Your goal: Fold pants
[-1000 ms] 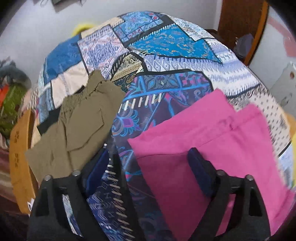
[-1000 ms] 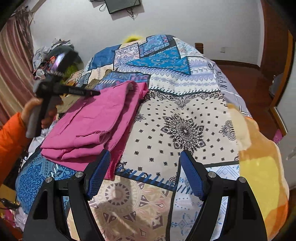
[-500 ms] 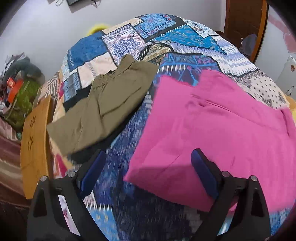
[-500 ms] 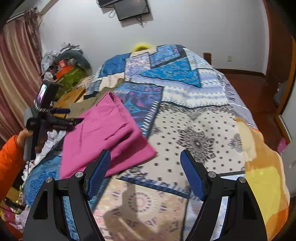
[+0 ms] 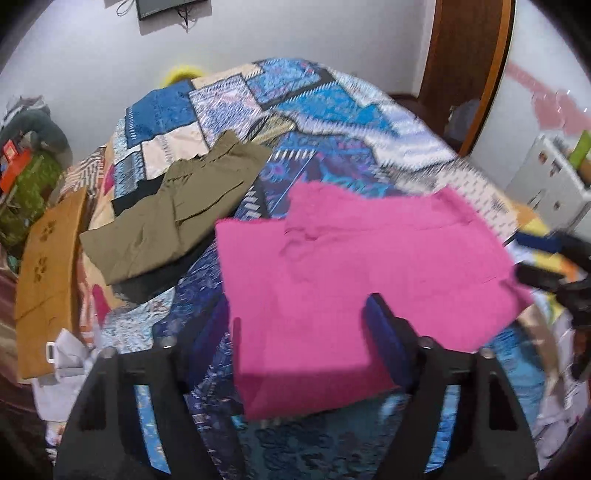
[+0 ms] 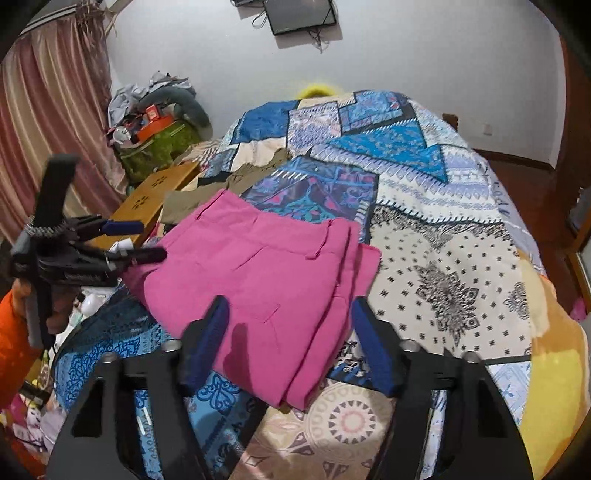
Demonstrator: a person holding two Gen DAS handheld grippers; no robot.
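Folded pink pants lie flat on the patchwork bed cover. My left gripper hovers over their near edge, jaws closing, the cloth below them and no pad pressing it. My right gripper hangs over the opposite edge, jaws also closing on nothing. Each gripper shows in the other's view: the left gripper held by a hand in an orange sleeve, the right gripper at the far right. Folded olive pants lie beyond the pink ones.
A wooden board stands beside the bed on the left. A heap of clutter sits by the pink curtain. A screen hangs on the back wall. A white cabinet stands at the right.
Both grippers have drawn back from the pink pants and their jaws have narrowed. The pink pants, bunched a second ago, now lie flat and folded.
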